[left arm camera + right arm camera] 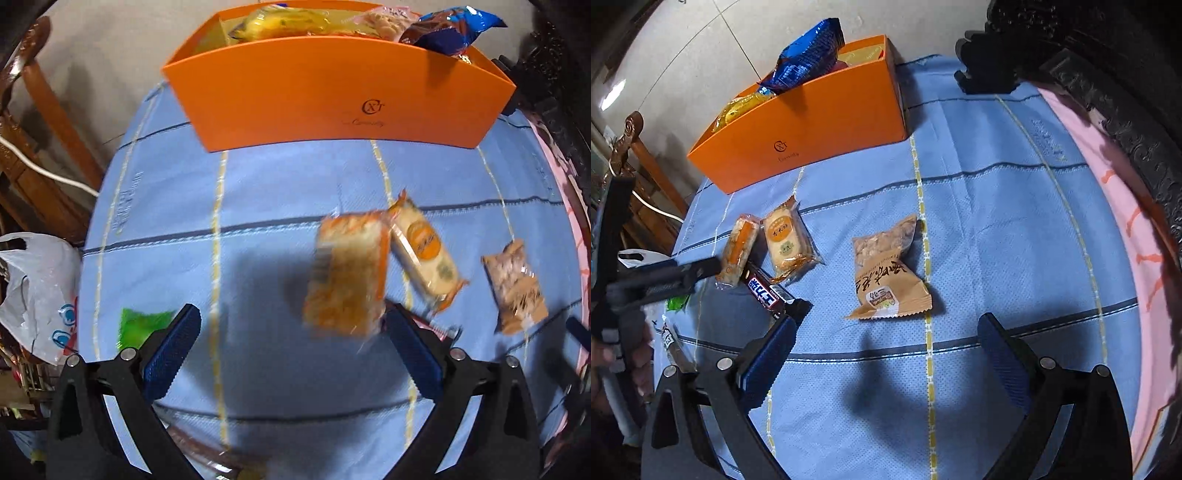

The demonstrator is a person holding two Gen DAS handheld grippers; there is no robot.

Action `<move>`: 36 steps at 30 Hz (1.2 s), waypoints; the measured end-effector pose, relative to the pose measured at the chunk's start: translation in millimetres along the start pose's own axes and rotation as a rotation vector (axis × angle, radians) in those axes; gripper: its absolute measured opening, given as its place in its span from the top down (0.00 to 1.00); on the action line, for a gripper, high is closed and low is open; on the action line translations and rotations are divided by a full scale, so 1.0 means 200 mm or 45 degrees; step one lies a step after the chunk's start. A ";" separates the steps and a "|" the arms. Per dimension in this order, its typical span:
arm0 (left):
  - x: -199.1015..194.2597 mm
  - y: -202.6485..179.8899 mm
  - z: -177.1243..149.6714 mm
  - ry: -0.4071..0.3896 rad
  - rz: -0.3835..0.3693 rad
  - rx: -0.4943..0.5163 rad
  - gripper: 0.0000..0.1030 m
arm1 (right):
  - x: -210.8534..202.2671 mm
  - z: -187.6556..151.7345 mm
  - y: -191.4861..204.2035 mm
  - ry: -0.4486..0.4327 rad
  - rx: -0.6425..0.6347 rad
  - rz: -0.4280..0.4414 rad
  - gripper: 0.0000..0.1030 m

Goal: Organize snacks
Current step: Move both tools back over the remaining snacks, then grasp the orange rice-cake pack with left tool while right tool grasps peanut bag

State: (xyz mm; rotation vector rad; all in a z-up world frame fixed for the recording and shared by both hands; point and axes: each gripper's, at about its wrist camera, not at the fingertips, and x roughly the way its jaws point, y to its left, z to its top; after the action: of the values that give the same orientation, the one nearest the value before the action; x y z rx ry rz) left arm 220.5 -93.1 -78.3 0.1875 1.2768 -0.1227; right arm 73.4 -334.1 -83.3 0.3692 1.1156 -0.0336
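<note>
Left tool [291,328]: fingers spread wide, nothing pinched between them; from the right wrist view it shows as a dark arm low at the far left [665,280].
Right tool [886,343]: fingers spread as well, hanging over bare cloth and holding nothing.
Orange wafer pack [347,269]: just ahead of the left tool, close by its right finger; blurred, so I cannot tell whether that finger touches it. It seems tipped up on one long edge.
How it will handle: my guess is light, with a slick crinkly wrapper and brittle contents; a gentle pinch across the short width looks safest, since a hard squeeze could crush it.
Round-label cake pack [424,251]: right of the wafer pack and touching or nearly touching it; it crowds any grip from that side.
Brown bag [882,269]: straight ahead of the right tool, lying flat and apart from the others; puffy and soft by the look of it, easiest taken across its middle.
Dark chocolate bar [768,291]: ahead and left of the right tool, just beside the wafer pack.
Orange box [332,96]: far ahead of both tools, already holding a yellow pack [284,24] and a blue bag [450,29].
Green wrapper [142,325]: beside the left tool's left finger.
Desk [280,184]: blue checked cloth, open between packs and box.
</note>
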 end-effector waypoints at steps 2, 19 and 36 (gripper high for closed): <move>0.03 -0.03 0.04 0.011 -0.007 0.000 0.04 | 0.01 0.00 -0.01 0.025 0.012 0.027 0.04; 0.22 0.10 -0.01 0.132 -0.156 -0.090 0.53 | 0.36 0.12 0.17 0.188 -0.349 -0.163 0.45; -0.12 0.43 -0.09 0.004 -0.200 -0.251 0.53 | 0.06 0.11 0.16 0.108 -0.197 0.018 0.60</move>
State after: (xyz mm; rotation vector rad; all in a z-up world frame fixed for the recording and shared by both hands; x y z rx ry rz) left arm 212.8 -5.5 -53.5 -0.0822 1.2976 -0.1297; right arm 104.3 -309.0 -75.8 0.2416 1.1910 0.0809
